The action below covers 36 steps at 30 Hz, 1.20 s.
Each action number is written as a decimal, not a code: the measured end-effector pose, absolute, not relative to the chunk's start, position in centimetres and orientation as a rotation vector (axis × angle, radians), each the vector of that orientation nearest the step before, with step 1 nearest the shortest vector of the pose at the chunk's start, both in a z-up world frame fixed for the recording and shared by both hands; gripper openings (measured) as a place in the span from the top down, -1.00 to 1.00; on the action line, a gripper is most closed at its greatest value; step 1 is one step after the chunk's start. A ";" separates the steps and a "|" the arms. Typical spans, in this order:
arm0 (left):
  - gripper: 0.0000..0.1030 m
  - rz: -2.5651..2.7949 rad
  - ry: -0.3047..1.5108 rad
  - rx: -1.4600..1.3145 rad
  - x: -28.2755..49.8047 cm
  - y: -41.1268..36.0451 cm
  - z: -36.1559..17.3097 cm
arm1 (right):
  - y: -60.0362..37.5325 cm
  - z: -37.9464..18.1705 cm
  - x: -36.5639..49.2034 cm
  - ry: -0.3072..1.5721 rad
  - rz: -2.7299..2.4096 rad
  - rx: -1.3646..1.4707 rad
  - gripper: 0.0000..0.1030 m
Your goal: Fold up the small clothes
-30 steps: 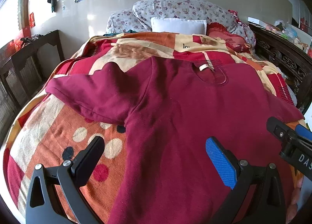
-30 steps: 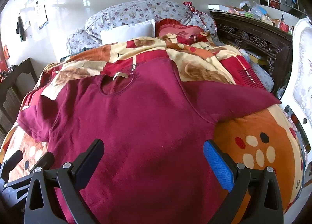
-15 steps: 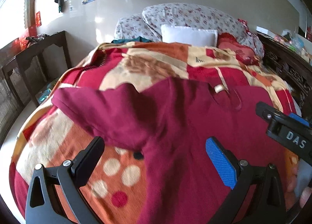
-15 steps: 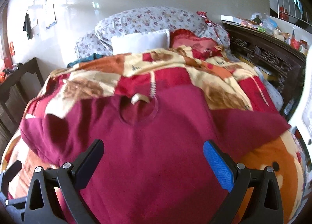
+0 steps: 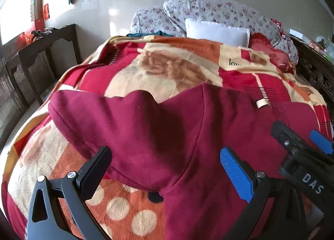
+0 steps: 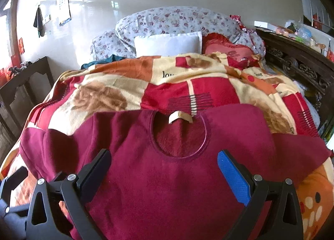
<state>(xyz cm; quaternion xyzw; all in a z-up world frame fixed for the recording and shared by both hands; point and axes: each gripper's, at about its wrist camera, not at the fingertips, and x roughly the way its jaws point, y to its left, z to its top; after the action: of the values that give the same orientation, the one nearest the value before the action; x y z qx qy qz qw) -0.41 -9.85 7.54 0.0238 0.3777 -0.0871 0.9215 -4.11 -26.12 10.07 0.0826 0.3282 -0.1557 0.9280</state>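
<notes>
Both claws are released, jaws spread wide with nothing between them. We hold our left claw (image 5: 165,169) over the sweater's (image 5: 208,135) left armpit, where the sleeve (image 5: 100,119) meets the body; its black finger (image 5: 96,169) sits above the sleeve's lower hem and the dotted part of the blanket (image 5: 129,215), and its blue pad (image 5: 237,174) sits above the body panel. We cannot tell whether the fingers touch the cloth. Our right claw (image 6: 163,174) hangs over the chest of the sweater (image 6: 167,187), just below the round neckline (image 6: 179,135), with the black finger (image 6: 96,173) and the blue pad (image 6: 233,177) either side of it.

We see the maroon sweater lying face up and spread flat on the blanket (image 6: 208,77) at the near end of the bed, neck pointing toward the pillows (image 6: 167,23), a pale tag (image 6: 179,118) showing inside the collar. Its left sleeve stretches out toward the bed's left edge and the right sleeve (image 6: 296,152) toward the right edge. In the left wrist view our right claw (image 5: 300,146) shows at the right, marked DAS, above the sweater's body.

A white pillow (image 6: 167,44) and a red cushion (image 6: 227,51) lie at the head of the bed. Dark carved furniture (image 6: 296,66) runs along the right edge, and a dark table (image 5: 39,52) stands off the left edge.
</notes>
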 end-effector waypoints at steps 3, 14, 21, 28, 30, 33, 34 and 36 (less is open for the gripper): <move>-1.00 -0.168 0.775 0.034 0.1 -9.7 7.0 | -26.4 9.7 -4.1 0.660 -0.330 0.164 -1.00; -1.00 -0.158 0.769 0.027 0.6 -9.0 5.8 | -28.1 7.9 -3.9 0.672 -0.355 0.195 -1.00; -1.00 -0.146 0.778 0.023 0.9 -8.7 5.5 | -28.3 7.2 -3.7 0.698 -0.344 0.206 -1.00; -1.00 -0.138 0.782 0.015 1.1 -8.4 5.4 | -27.3 6.7 -3.2 0.714 -0.326 0.174 -1.00; -1.00 -0.138 0.786 0.016 1.1 -8.3 5.4 | -27.0 6.6 -3.0 0.718 -0.324 0.160 -1.00; -1.00 -0.138 0.800 -0.011 1.4 -7.1 5.8 | -26.5 6.2 -2.7 0.734 -0.311 0.139 -1.00; -1.00 -0.133 0.808 -0.034 1.7 -6.2 6.0 | -26.3 6.0 -2.6 0.739 -0.307 0.133 -1.00; -1.00 -0.120 0.830 -0.106 2.6 -3.8 6.4 | -26.1 5.8 -2.5 0.748 -0.294 0.123 -1.00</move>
<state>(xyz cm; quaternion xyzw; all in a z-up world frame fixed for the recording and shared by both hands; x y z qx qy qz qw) 2.57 -3.78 6.38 -0.0512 0.4030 -0.0580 0.9119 -2.53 -26.06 5.78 0.0597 0.3637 -0.1432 0.9185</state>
